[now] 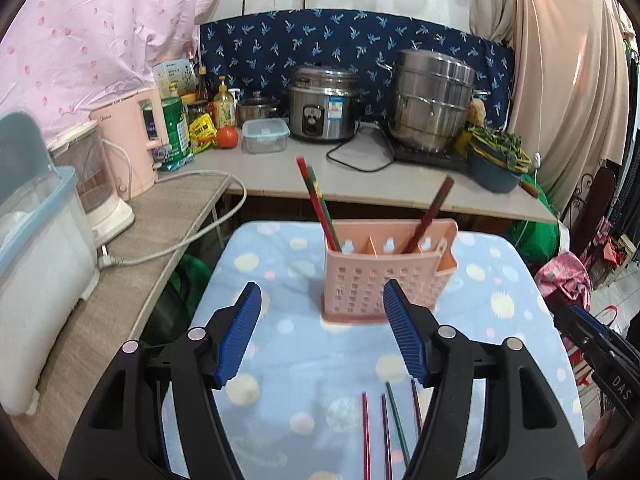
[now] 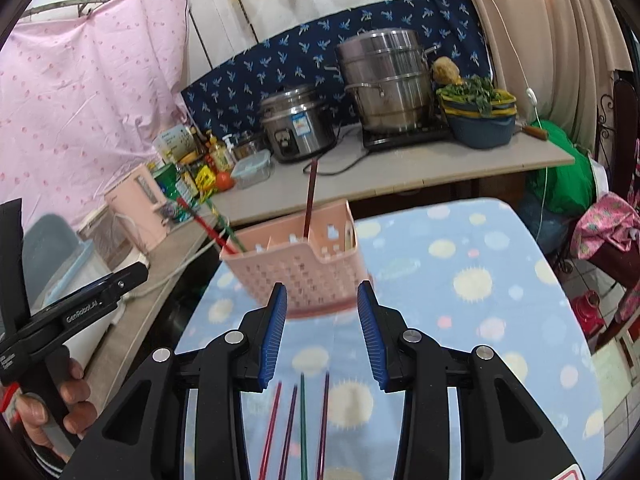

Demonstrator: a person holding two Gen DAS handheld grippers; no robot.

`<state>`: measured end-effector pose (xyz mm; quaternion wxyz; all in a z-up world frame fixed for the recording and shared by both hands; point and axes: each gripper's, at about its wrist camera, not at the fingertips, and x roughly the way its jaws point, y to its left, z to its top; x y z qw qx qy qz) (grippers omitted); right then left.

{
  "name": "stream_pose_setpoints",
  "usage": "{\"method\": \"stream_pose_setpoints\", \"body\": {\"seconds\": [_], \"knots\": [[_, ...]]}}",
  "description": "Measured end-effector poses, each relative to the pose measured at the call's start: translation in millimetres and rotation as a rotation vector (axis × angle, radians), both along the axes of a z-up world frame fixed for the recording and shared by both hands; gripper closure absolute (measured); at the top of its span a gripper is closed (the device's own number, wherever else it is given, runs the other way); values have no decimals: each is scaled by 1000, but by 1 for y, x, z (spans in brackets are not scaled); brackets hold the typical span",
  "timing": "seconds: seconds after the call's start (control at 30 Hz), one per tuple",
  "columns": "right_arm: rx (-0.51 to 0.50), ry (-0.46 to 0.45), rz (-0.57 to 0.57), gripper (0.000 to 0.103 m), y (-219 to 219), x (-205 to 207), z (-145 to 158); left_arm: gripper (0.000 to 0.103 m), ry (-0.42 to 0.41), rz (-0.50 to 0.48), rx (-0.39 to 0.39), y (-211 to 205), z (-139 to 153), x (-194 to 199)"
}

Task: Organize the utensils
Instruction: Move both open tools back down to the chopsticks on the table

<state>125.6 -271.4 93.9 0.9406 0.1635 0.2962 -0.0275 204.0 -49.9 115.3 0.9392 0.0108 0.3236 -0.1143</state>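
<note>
A pink perforated utensil holder [image 1: 384,272] stands on the blue dotted cloth [image 1: 288,320]; it also shows in the right wrist view [image 2: 304,264]. A red and a green chopstick [image 1: 316,200] lean in its left compartment, a dark red one [image 1: 432,208] in its right. Several chopsticks [image 1: 384,428] lie on the cloth near me, also in the right wrist view [image 2: 300,420]. My left gripper [image 1: 322,332] is open and empty, above the cloth before the holder. My right gripper [image 2: 322,332] is open and empty, just before the holder.
Behind the cloth runs a counter [image 1: 360,176] with a rice cooker [image 1: 324,108], a steel steamer pot [image 1: 432,104], a clear food box [image 1: 264,136], a tomato and bottles. A side shelf at left [image 1: 132,248] holds a pink kettle [image 1: 132,144] and a cable.
</note>
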Motion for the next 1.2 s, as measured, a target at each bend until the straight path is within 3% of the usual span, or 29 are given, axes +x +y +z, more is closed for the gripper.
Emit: {"method": "stream_pose_setpoints", "body": {"seconds": [0.27, 0.77, 1.2], "knots": [[-92, 107, 36, 67, 28, -49, -44, 43, 84, -2, 12, 10, -41, -43], [-111, 275, 88, 67, 59, -98, -125, 43, 228, 13, 50, 24, -119, -100], [-130, 309, 116, 69, 81, -104, -149, 43, 307, 1, 57, 26, -156, -128]]}}
